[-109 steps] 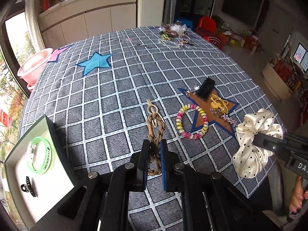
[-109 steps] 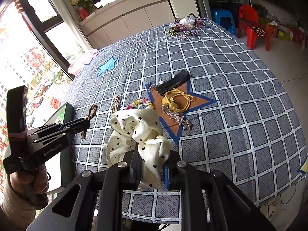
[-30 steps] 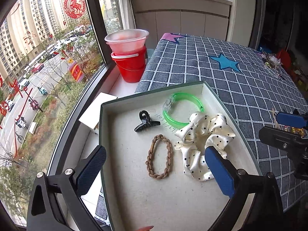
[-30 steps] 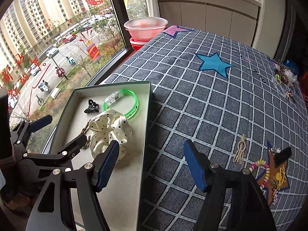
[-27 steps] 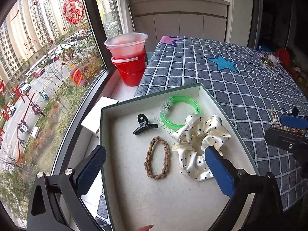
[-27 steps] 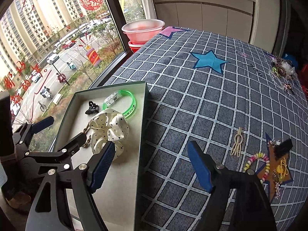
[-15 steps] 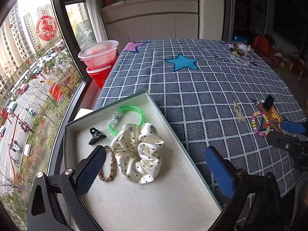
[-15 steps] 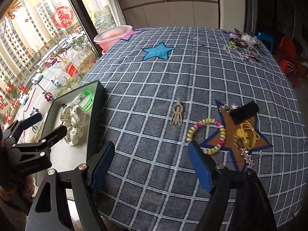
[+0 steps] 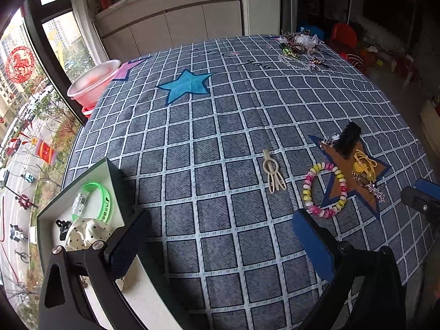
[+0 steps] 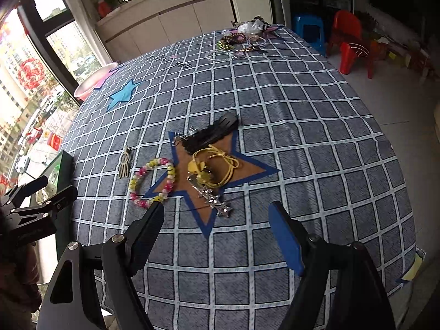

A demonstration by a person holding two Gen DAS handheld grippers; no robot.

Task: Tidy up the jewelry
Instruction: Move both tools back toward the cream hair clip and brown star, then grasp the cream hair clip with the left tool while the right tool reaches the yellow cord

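My left gripper is open and empty above the checked tablecloth, beside the tray at its left. The tray holds a green bangle, the dotted white scrunchie and a black claw clip. My right gripper is open and empty, hovering just short of the brown star patch. There lie a bead bracelet, yellow hair ties, a black comb clip and a rhinestone star clip. A beige hair clip lies left of the bracelet.
A heap of more jewelry lies at the table's far end. A pink basin stands by the window at the far left. Red and blue stools stand on the floor to the right. The table edge is close in front.
Both grippers have swung right, away from the tray and toward the jewelry on the star patch. Earlier, the left dropped the brown braided tie and the right the scrunchie into the tray.
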